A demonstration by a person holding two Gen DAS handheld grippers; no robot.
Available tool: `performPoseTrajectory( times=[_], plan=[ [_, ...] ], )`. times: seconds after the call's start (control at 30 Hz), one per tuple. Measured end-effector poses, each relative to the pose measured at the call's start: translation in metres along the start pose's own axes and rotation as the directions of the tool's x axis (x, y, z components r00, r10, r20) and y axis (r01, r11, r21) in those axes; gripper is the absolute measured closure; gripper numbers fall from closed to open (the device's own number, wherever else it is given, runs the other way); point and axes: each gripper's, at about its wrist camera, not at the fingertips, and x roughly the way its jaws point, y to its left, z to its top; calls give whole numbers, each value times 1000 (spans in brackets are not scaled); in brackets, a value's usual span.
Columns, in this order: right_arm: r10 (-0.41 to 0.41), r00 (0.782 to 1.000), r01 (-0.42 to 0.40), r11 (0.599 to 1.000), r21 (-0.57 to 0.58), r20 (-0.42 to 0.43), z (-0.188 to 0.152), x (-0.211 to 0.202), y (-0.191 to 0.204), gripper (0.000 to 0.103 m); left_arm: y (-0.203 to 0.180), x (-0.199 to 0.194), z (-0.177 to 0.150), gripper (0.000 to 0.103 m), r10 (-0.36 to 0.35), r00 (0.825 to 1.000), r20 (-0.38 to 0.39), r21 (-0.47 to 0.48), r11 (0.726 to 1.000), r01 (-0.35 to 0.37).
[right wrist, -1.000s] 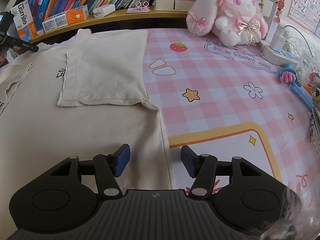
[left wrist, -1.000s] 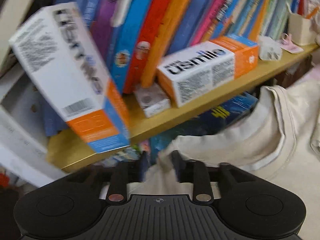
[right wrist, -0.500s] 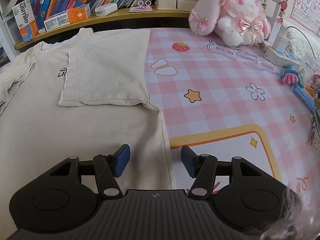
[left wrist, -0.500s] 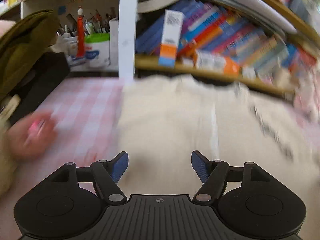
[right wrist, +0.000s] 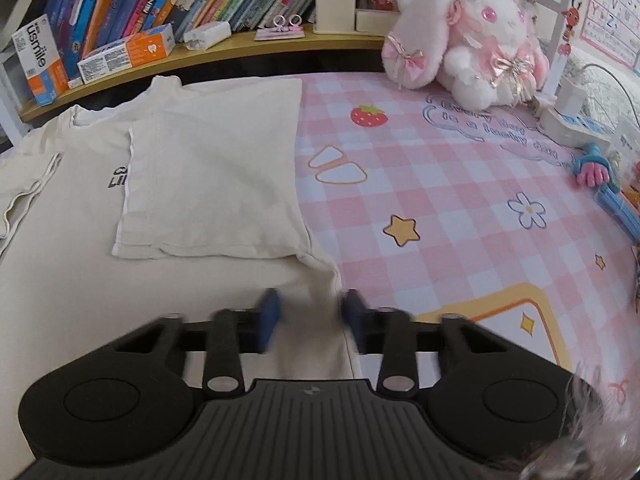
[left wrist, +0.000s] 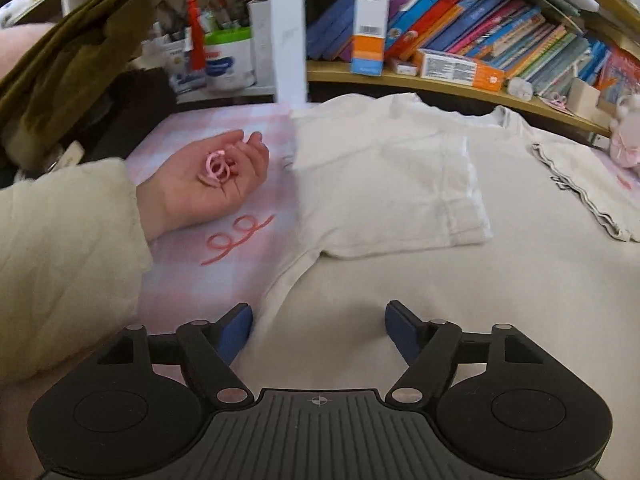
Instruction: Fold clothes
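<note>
A cream T-shirt (left wrist: 460,288) lies flat on the pink checked tablecloth (left wrist: 224,280), front up, with both sleeves folded inward. My left gripper (left wrist: 318,330) is open over the shirt's left side edge; its jaws are closing, and the edge of the cloth lies between them untouched. In the right wrist view the same T-shirt (right wrist: 100,288) shows its folded sleeve (right wrist: 212,184). My right gripper (right wrist: 312,314) straddles the shirt's right side edge. Its blurred jaws are closing with the fabric between them, and a gap still shows.
A person's hand (left wrist: 208,184) in a cream sleeve rests palm up left of the shirt, holding pink rings. A bookshelf (left wrist: 460,80) with boxes runs along the back. A plush rabbit (right wrist: 472,32), a power strip (right wrist: 572,116) and toys stand at the right.
The left view has swung from the bookshelf and collar down to the shirt's left side, and its jaws stand wider. The right gripper's jaws have narrowed around the shirt's edge.
</note>
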Motion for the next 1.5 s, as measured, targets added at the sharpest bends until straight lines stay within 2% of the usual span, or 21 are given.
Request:
performPoseTrajectory(
  times=[0.03, 0.07, 0.1, 0.13, 0.27, 0.37, 0.43, 0.57, 0.63, 0.73, 0.97, 1.2, 1.33, 1.5],
  plan=[
    [-2, 1000, 2, 1000, -3, 2, 1, 0, 0, 91, -2, 0, 1, 53, -6, 1000, 4, 5, 1000, 6],
    [-16, 1000, 16, 1000, -3, 4, 1, 0, -1, 98, -5, 1, 2, 60, -12, 1000, 8, 9, 1000, 11],
    [-30, 1000, 30, 1000, 1, 8, 1, 1, -2, 99, -7, 2, 3, 70, -17, 1000, 9, 15, 1000, 17],
    [-41, 999, 40, 999, 9, 14, 2, 1, -5, 100, -10, 3, 5, 74, -21, 1000, 7, 22, 1000, 20],
    [-49, 998, 48, 998, 34, 29, 2, 3, -15, 100, -15, 5, 8, 75, -8, 1000, -5, 18, 1000, 8],
    [-41, 999, 41, 999, 20, 26, 3, 3, -16, 100, -14, 4, 8, 68, 4, 1000, -23, 5, 1000, -4],
    [-10, 1000, 10, 1000, 19, 15, 2, 2, -18, 100, -12, 1, 6, 57, 11, 999, -39, 12, 1000, -10],
    [18, 1000, -17, 999, 48, -9, -10, -9, -24, 95, -7, -13, -10, 50, 5, 999, -52, 25, 1000, -3],
    [7, 1000, -7, 999, 54, -16, -22, -19, -25, 91, -5, -21, -20, 38, -5, 998, -56, 18, 1000, 6],
    [-1, 1000, 2, 998, 58, -21, -45, -38, -23, 89, -3, -34, -38, 25, -17, 999, -47, 26, 999, 18],
    [3, 1000, -2, 998, 64, -25, -96, -76, -16, 75, 0, -57, -62, 22, -21, 997, -68, 31, 999, 23],
    [49, 999, -49, 998, 29, 3, -116, -99, -17, 74, -16, -92, -87, 22, 20, 998, -67, 42, 999, -17],
    [90, 995, -90, 996, 7, 31, -124, -113, -25, 73, -30, -119, -103, 22, 42, 998, -53, 33, 999, -41],
    [165, 986, -166, 986, 4, 33, -151, -132, -39, 73, -56, -157, -133, 22, 45, 998, -39, 39, 998, -43]
  ],
)
